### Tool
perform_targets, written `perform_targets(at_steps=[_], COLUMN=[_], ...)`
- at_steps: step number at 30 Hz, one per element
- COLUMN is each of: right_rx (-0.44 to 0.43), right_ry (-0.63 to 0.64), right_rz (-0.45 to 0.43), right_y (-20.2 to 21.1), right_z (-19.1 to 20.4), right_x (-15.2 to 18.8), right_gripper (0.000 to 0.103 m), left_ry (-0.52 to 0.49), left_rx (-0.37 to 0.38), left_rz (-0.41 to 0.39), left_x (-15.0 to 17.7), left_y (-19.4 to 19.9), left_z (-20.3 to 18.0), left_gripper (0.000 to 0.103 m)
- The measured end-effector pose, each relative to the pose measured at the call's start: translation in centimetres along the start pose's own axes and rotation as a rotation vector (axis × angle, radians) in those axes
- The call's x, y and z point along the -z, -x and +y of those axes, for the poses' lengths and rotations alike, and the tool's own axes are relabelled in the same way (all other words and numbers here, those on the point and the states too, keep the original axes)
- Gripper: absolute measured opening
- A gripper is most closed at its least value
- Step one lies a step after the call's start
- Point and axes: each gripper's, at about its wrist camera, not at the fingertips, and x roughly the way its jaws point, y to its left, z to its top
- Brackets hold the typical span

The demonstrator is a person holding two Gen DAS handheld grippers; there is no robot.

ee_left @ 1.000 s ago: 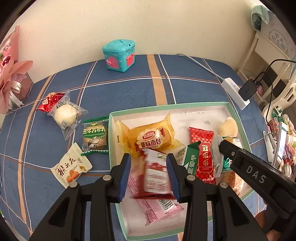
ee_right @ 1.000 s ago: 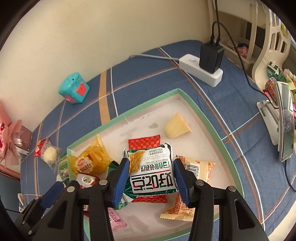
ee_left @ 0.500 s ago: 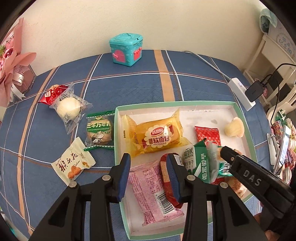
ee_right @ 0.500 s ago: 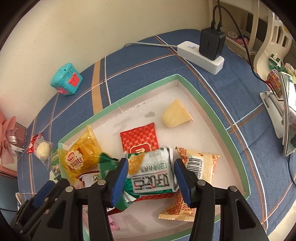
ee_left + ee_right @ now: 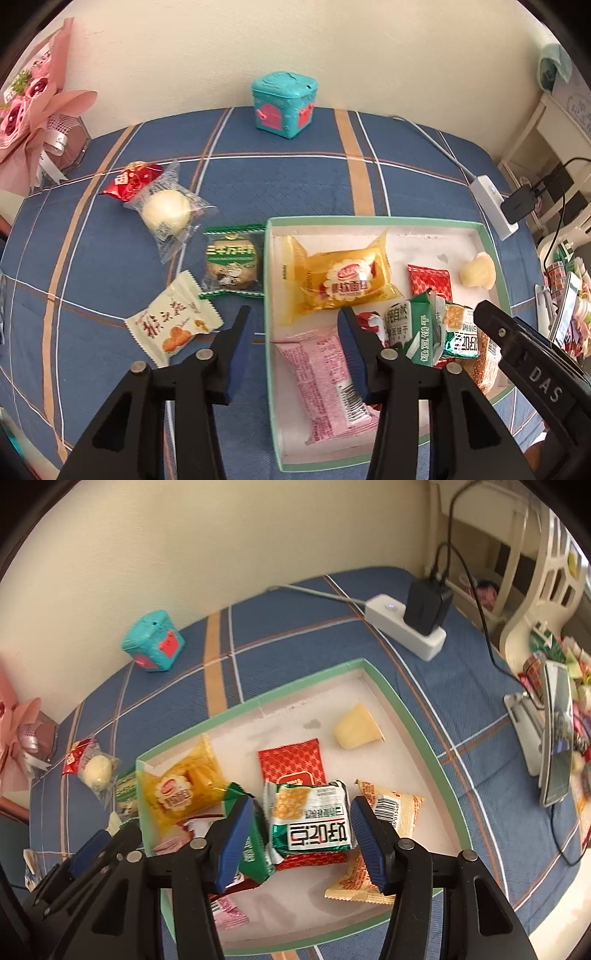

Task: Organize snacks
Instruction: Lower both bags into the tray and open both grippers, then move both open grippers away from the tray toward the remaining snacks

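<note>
The green-rimmed box (image 5: 373, 221) already holds most of the snacks: a yellow bread pack (image 5: 341, 278) at its ten o'clock corner, a pink packet (image 5: 325, 376) at seven, a red sachet (image 5: 291, 762) near the middle, a pale wedge (image 5: 356, 727) at two o'clock, and a green-and-white packet (image 5: 310, 818) lying on the pile at five. Four remain on the cloth at the box's nine o'clock side: a dark-green cookie pack (image 5: 231, 262) just beside the rim, a cream packet (image 5: 173, 325), a clear-wrapped bun (image 5: 166, 212) and a red candy (image 5: 133, 179). The left gripper (image 5: 293, 354) has just been opening and holds nothing; the right gripper (image 5: 301, 843) has also been opening, pads clear of the green-and-white packet between them.
</note>
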Motion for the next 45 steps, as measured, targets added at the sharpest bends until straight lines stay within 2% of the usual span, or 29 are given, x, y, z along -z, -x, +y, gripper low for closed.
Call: perform_targets(at_steps=[10,12,13,14,15,17,19,28,31,36,38,45], right_rx=[0.0,0.0,0.001,0.003,0.004,0.007,0.012,0.01,0.007,0.017,0.016,-0.007], right_ry=[0.075,0.08,0.081,0.083,0.086,0.087,0.089,0.121,0.132,0.148,0.15,0.179], right_rz=[-0.034,-0.028,-0.024,-0.02,-0.016,-0.01,-0.005,0.005,-0.002,-0.01,-0.014,-0.029], right_y=[1.5,1.4,1.2,1.1,1.0,0.7,0.4,-0.1,-0.1,-0.2,-0.2,-0.2], right_z=[2.3,2.4,2.4,2.5,2.5,2.4,2.3,2.7,2.9,3.1,3.1,4.3], right_x=[0.4,0.4,0.4,0.5,0.5,0.6,0.6,0.9,0.9,1.0,1.0,1.4], right_gripper=[0.059,0.059,0.059,0.065,0.071,0.094,0.1,0.103,0.103,0.103,0.103,0.103], left_ry=[0.071,0.082,0.087,0.093,0.098,0.101,0.106,0.108,0.111,0.12,0.127,0.174], left_rx=[-0.002,-0.001,-0.005,-0.014,-0.031,-0.053,-0.061,-0.096,-0.1,-0.103,-0.104,-0.109], left_rz=[-0.026,-0.024,-0.022,-0.02,-0.017,-0.01,-0.003,0.004,-0.005,-0.023,-0.025,-0.029], left_x=[-0.3,-0.4,-0.4,-0.4,-0.4,-0.3,-0.3,-0.2,-0.3,-0.4,-0.4,-0.4], left_y=[1.3,1.2,1.1,1.0,0.9,0.6,0.4,-0.3,-0.2,-0.1,-0.1,0.0], left_z=[3.1,3.5,3.6,3.7,3.8,4.0,4.3,4.9,5.1,5.5,5.9,8.0], left_gripper=[0.049,0.051,0.058,0.069,0.072,0.075,0.077,0.081,0.093,0.094,0.098,0.098])
